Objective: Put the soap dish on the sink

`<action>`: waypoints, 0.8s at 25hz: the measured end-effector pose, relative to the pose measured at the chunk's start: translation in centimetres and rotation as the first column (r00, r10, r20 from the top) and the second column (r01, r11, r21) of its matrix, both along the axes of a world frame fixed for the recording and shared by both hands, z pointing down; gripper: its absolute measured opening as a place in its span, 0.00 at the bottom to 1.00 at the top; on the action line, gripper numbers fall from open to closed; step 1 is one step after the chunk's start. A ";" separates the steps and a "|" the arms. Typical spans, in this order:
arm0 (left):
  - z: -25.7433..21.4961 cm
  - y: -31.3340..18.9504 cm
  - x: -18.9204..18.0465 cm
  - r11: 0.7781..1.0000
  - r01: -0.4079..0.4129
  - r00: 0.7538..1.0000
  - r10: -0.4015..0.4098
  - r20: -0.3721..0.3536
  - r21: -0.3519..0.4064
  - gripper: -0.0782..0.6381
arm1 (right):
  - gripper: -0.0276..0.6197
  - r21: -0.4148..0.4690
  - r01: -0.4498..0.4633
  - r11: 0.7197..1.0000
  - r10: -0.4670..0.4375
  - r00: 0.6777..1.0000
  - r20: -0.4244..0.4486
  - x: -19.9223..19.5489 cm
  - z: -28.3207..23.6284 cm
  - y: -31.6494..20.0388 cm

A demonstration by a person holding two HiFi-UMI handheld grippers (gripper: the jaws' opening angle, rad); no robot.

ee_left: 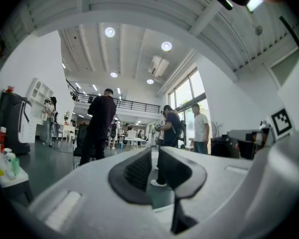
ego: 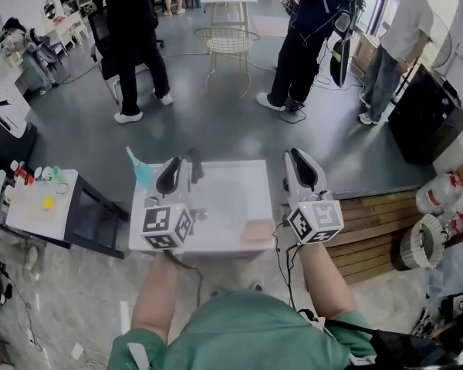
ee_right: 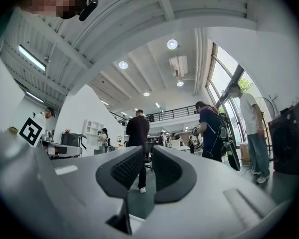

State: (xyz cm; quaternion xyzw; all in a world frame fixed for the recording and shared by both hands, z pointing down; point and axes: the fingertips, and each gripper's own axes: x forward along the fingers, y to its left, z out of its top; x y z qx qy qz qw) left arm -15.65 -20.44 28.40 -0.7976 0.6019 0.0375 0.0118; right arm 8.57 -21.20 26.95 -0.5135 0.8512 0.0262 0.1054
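Two grippers hang over a white sink (ego: pixel 220 191), both pointing away from the person toward the room. The left gripper (ego: pixel 170 174) is above the sink's left edge, and in its own view (ee_left: pixel 154 156) the dark ribbed jaws are drawn nearly together, with only a thin slit between them and nothing in it. The right gripper (ego: pixel 301 166) is just past the sink's right edge. Its own view (ee_right: pixel 147 156) shows the same state, the jaws almost closed and holding nothing. Neither gripper touches anything on the sink.

A small pinkish, flat piece that seems to be the soap dish (ego: pixel 258 230) lies at the sink's near right corner, though it is too small and blurred to be sure. It sits below the right gripper, near its marker cube (ego: pixel 316 220). A dark faucet (ego: pixel 194 166) stands at the far edge, and a teal item (ego: pixel 141 172) leans by the far left corner.

To the left and well apart stands a white side table (ego: pixel 23 218) carrying small bottles. Several people stand on the grey floor beyond, near a white wire chair (ego: pixel 228 41).
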 end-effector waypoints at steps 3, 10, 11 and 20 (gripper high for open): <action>0.3 0.1 0.1 1.000 0.001 1.000 -0.001 0.000 -0.001 0.17 | 0.14 -0.002 0.002 1.000 -0.002 1.000 -0.001 0.2 0.2 0.2; 0.6 0.2 -0.2 1.000 -0.002 1.000 0.002 -0.005 -0.004 0.17 | 0.14 0.001 0.001 1.000 -0.001 1.000 -0.003 -0.1 0.1 0.4; 0.6 0.1 -0.3 1.000 -0.003 1.000 0.002 -0.007 -0.004 0.17 | 0.14 0.001 0.001 1.000 -0.001 1.000 -0.004 -0.2 0.1 0.4; 0.9 0.2 -0.3 1.000 -0.004 1.000 0.003 -0.012 -0.008 0.17 | 0.14 -0.003 -0.001 1.000 0.001 1.000 -0.001 -0.2 0.2 0.5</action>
